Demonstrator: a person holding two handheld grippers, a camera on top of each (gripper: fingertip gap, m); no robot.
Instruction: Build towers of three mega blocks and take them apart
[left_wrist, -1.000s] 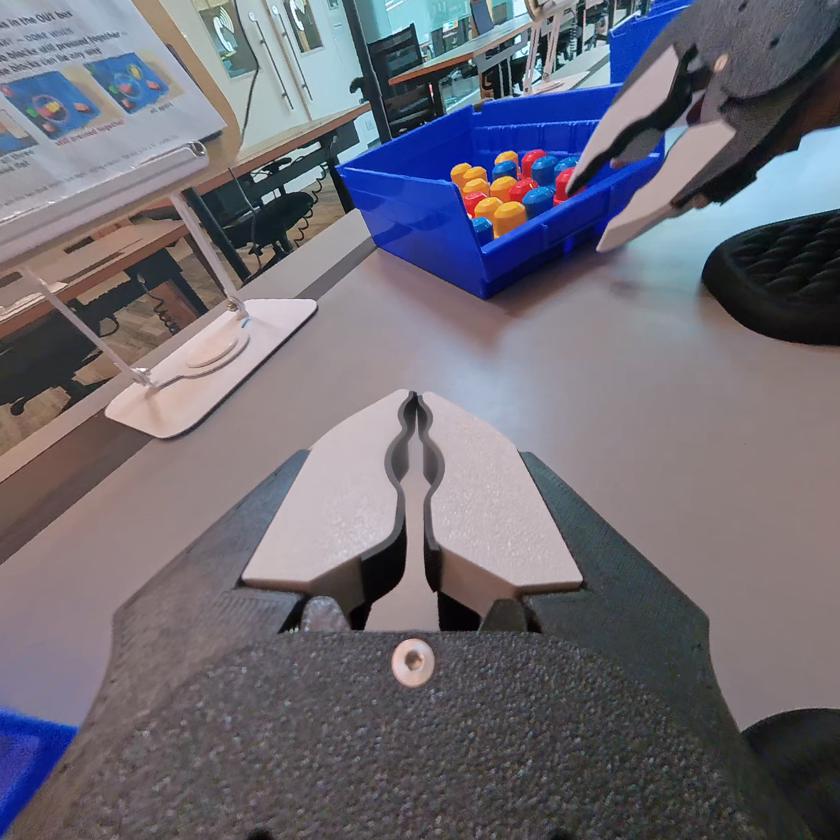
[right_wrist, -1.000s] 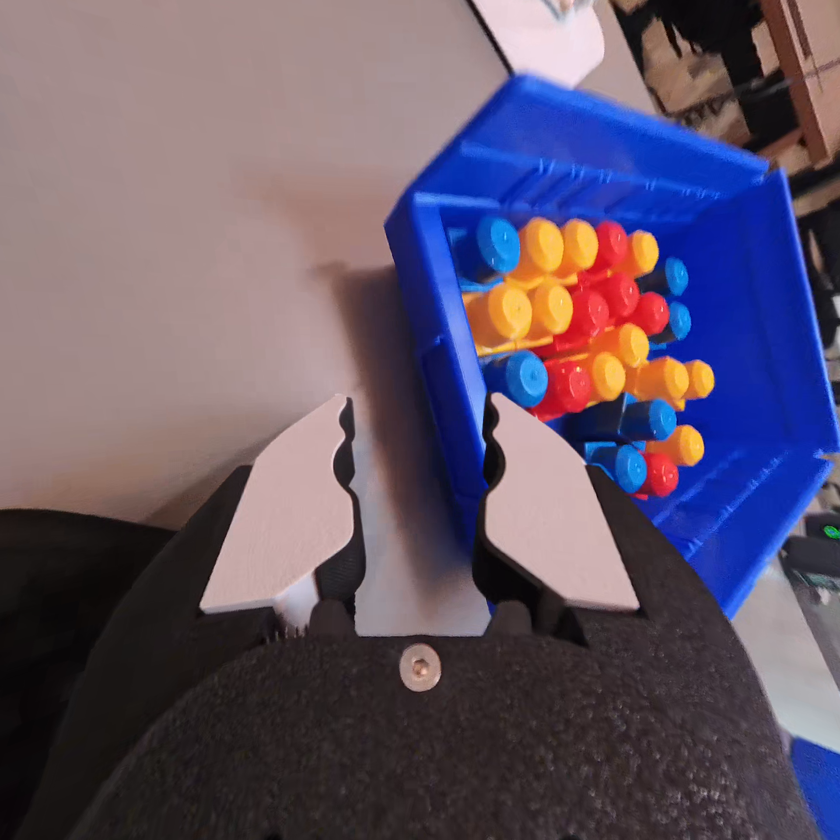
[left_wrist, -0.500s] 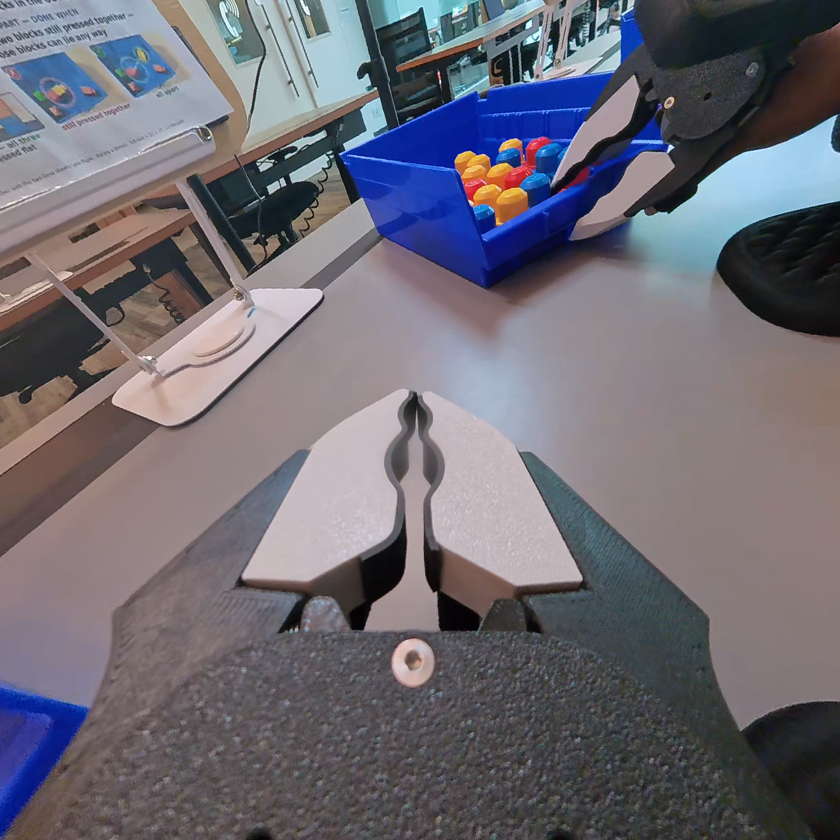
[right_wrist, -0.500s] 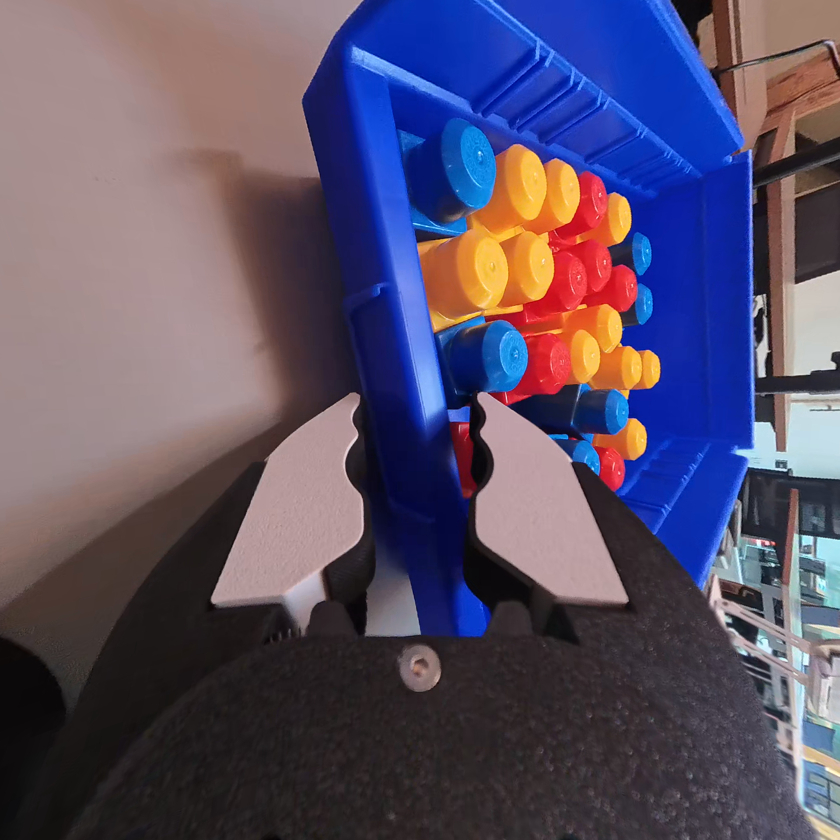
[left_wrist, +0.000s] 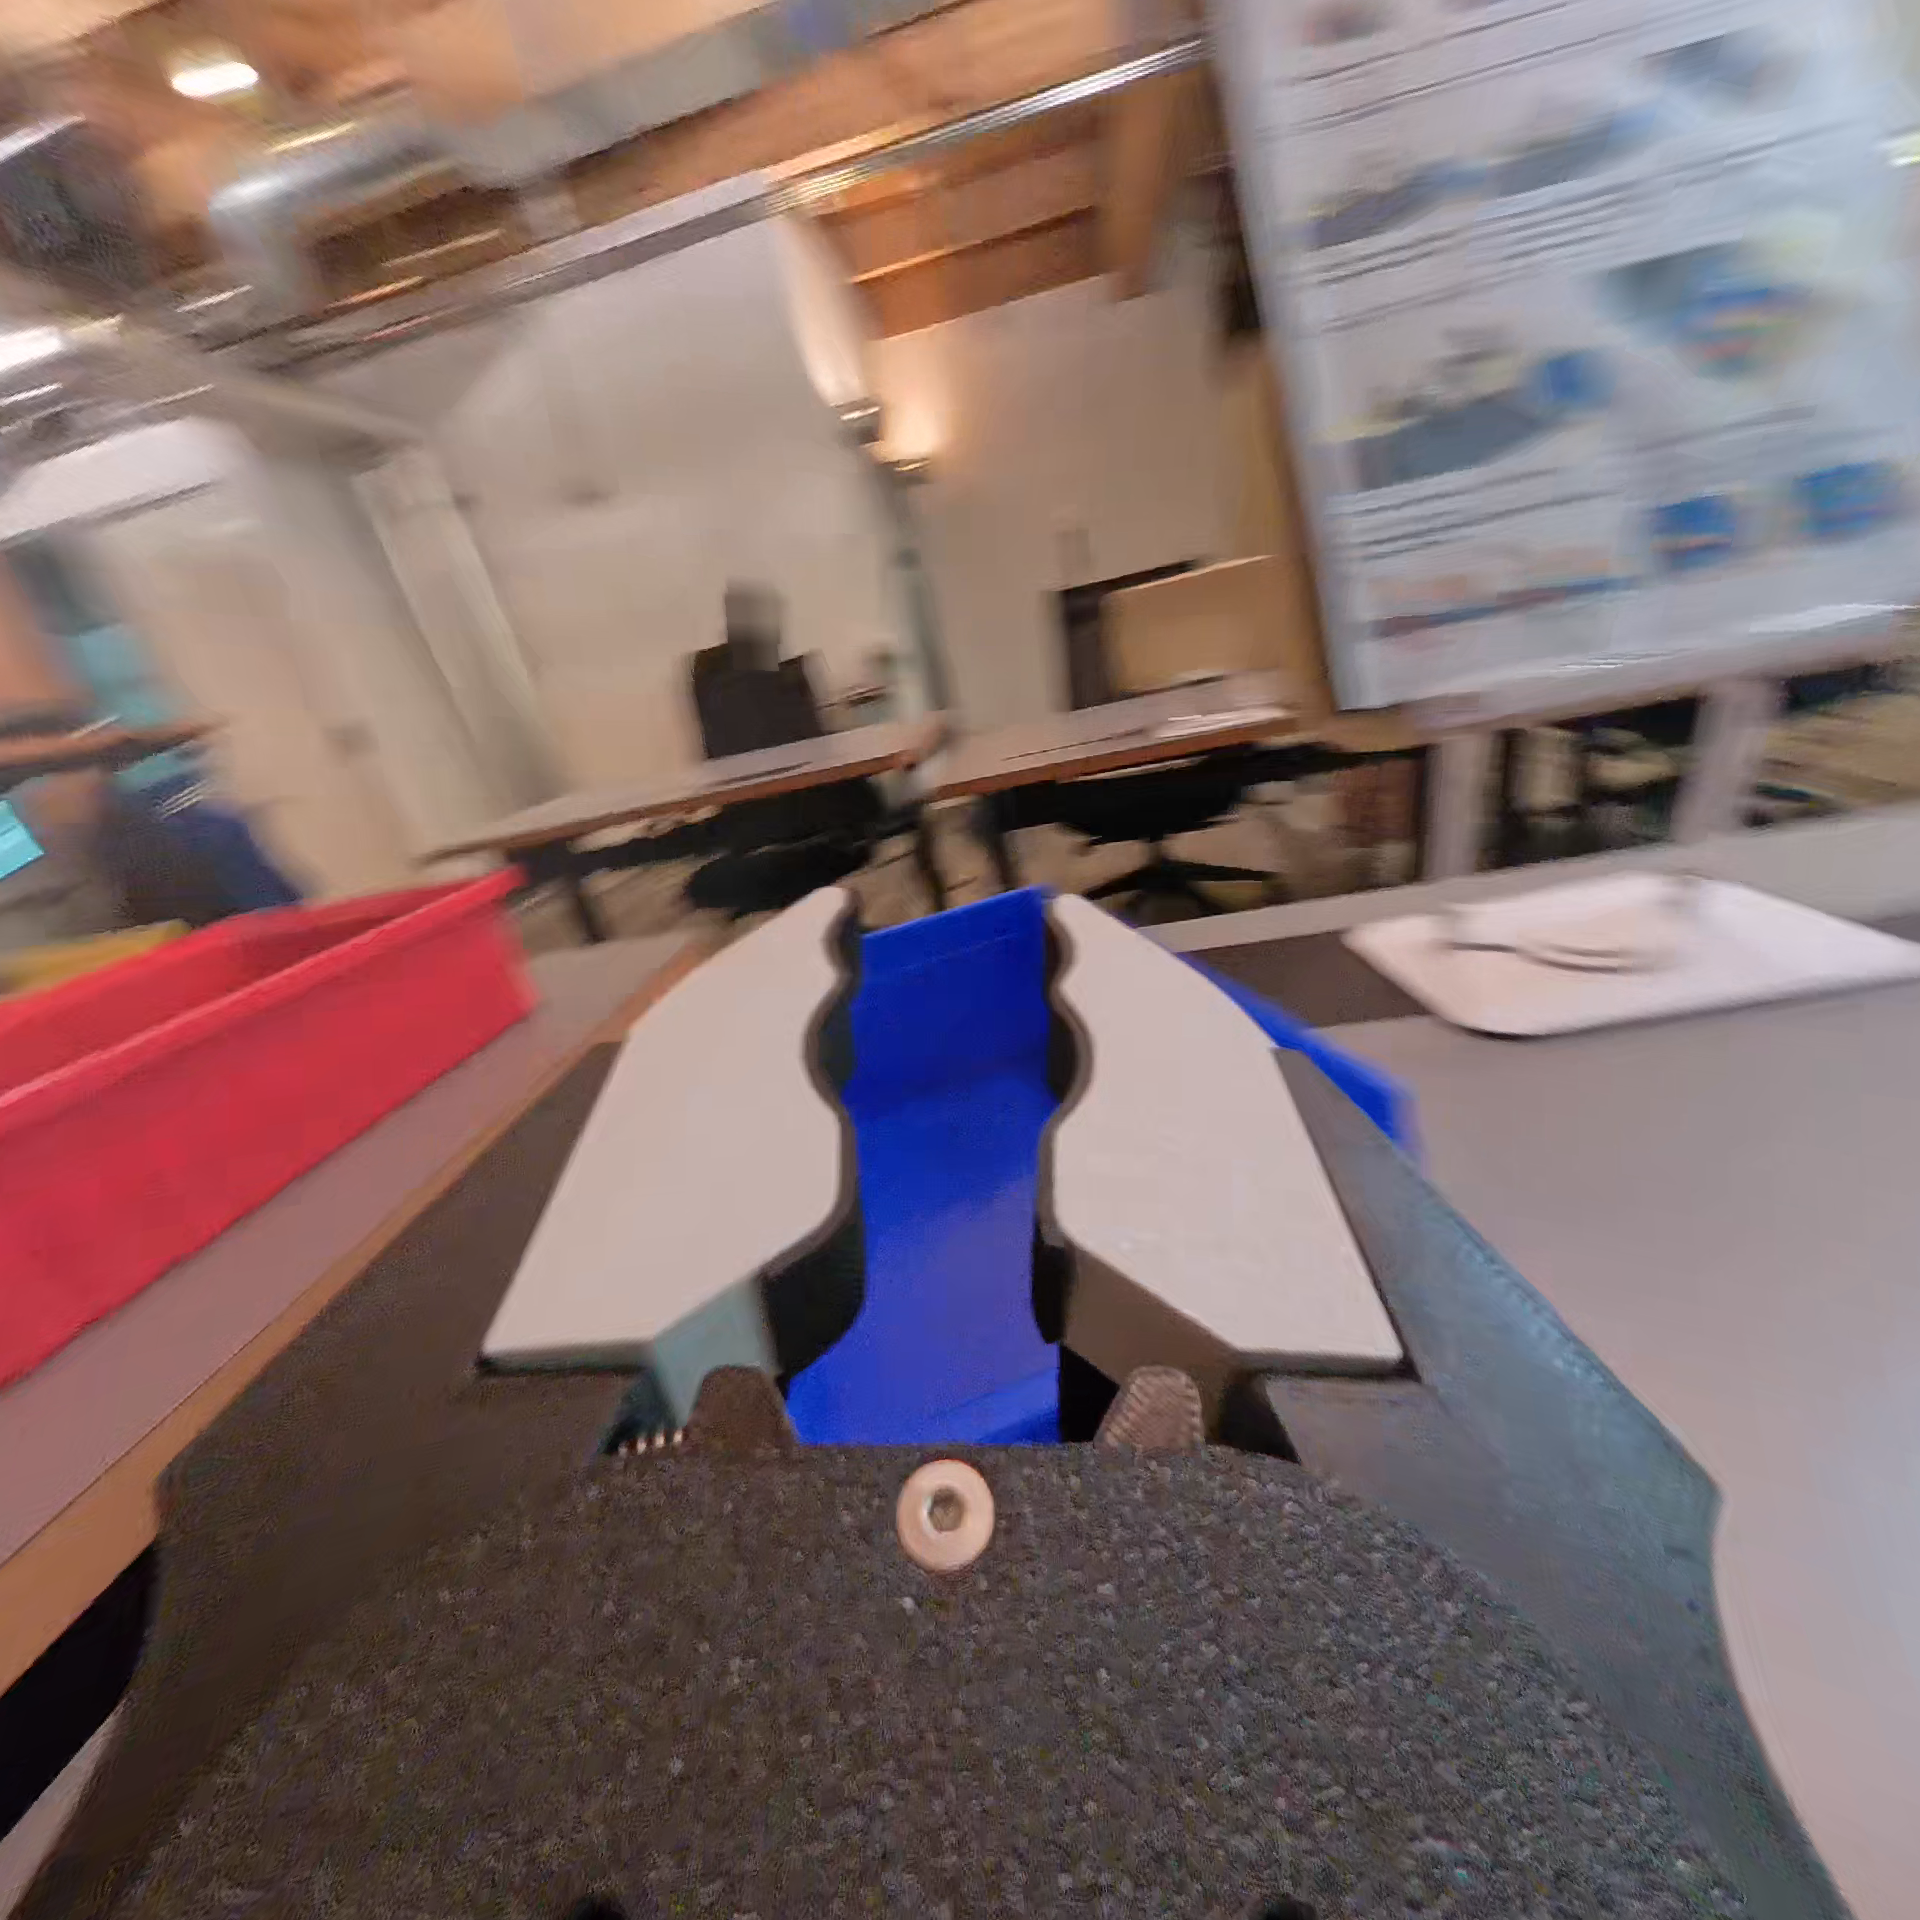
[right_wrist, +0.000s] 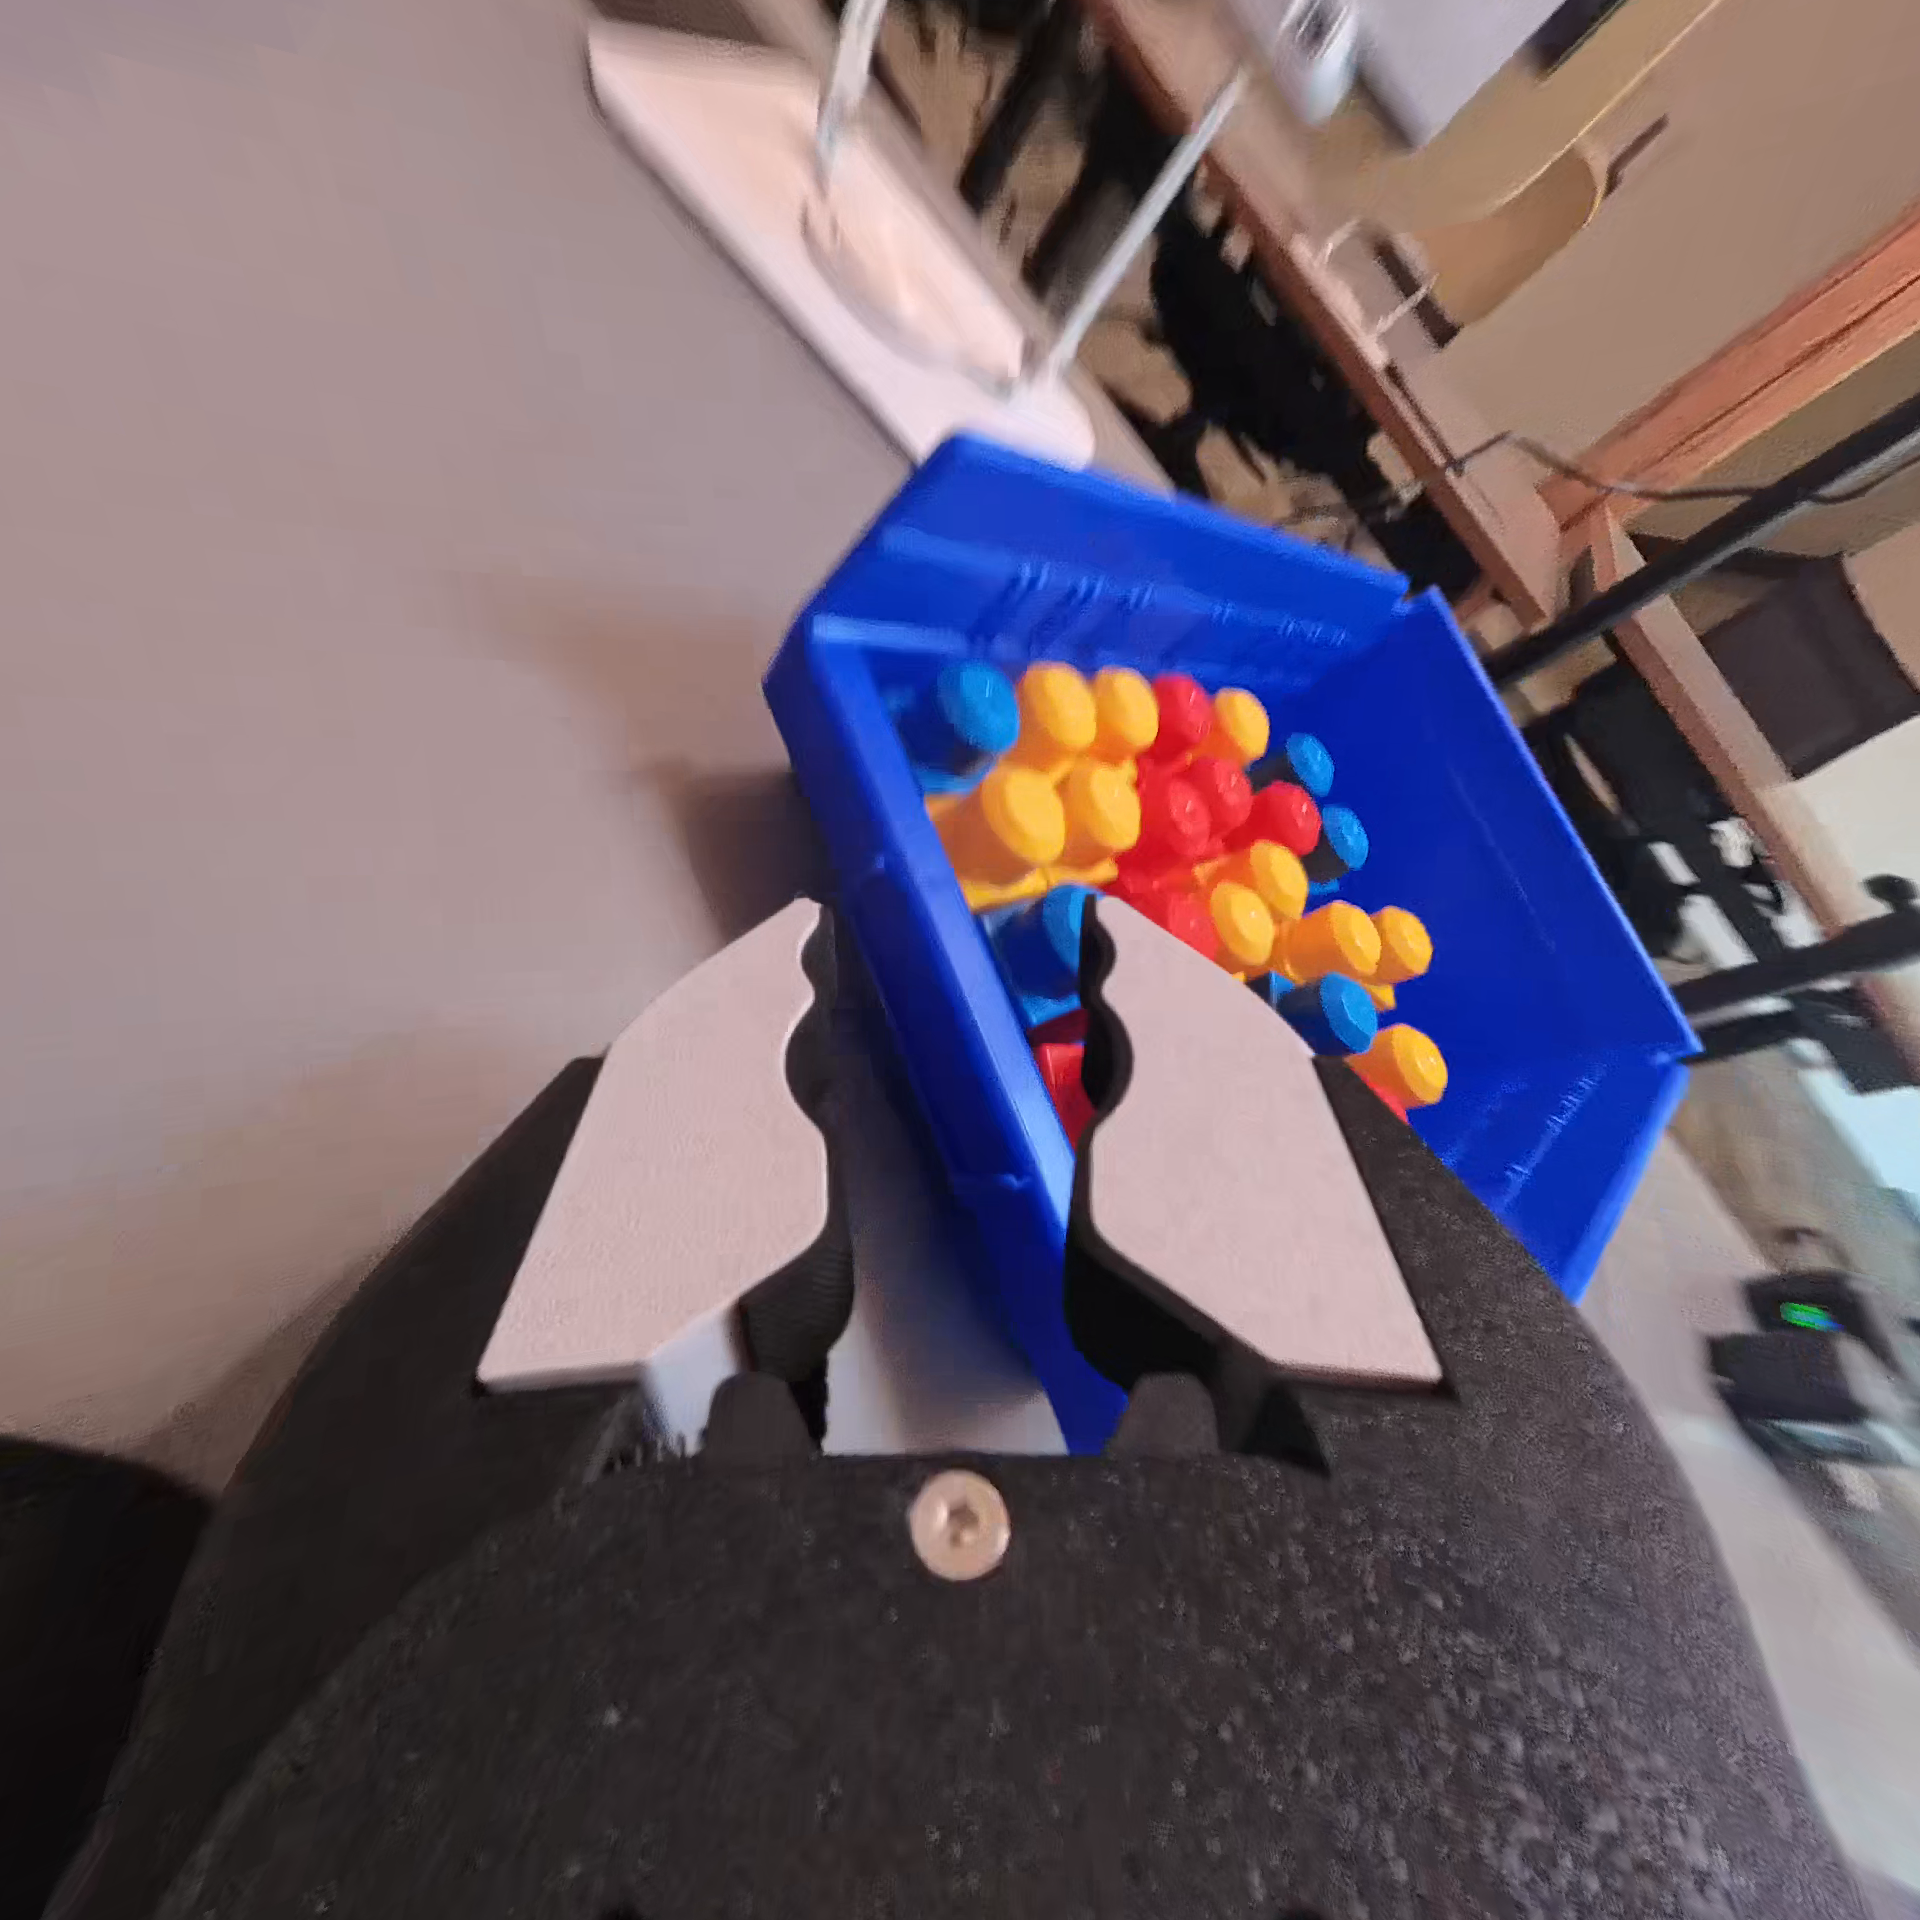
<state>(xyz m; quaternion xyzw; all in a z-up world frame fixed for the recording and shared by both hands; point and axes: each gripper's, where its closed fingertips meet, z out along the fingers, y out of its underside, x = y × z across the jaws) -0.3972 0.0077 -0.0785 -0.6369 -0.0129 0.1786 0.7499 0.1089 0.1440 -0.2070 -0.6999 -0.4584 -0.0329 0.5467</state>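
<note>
The right gripper (right_wrist: 951, 920) is open, with a wide gap between its two grey fingers (right_wrist: 681, 1153). It holds nothing. The near wall of the blue bin (right_wrist: 1507, 894) shows in the gap, but I cannot tell if the fingers touch it. The right finger hides part of a blue block and a red one. Inside the bin lie the mega blocks (right_wrist: 1164, 821), yellow, red and blue, packed close with their round tops up. The bin sits on the grey table (right_wrist: 364, 623), with lots of bare table to its left. Past it stands a white stand base (right_wrist: 831, 239), all blurry.

The left gripper (left_wrist: 951, 920) is open too and holds nothing. Between its fingers (left_wrist: 707, 1143) you can see another blue bin (left_wrist: 945, 1143), just below. Only a slice of it shows, so what is inside is hidden. To the left sits a red bin (left_wrist: 229, 1060), cut off by the picture's edge. To the right the table (left_wrist: 1662, 1195) is bare up to a white base (left_wrist: 1621, 961). The room behind is too blurry to make out.
</note>
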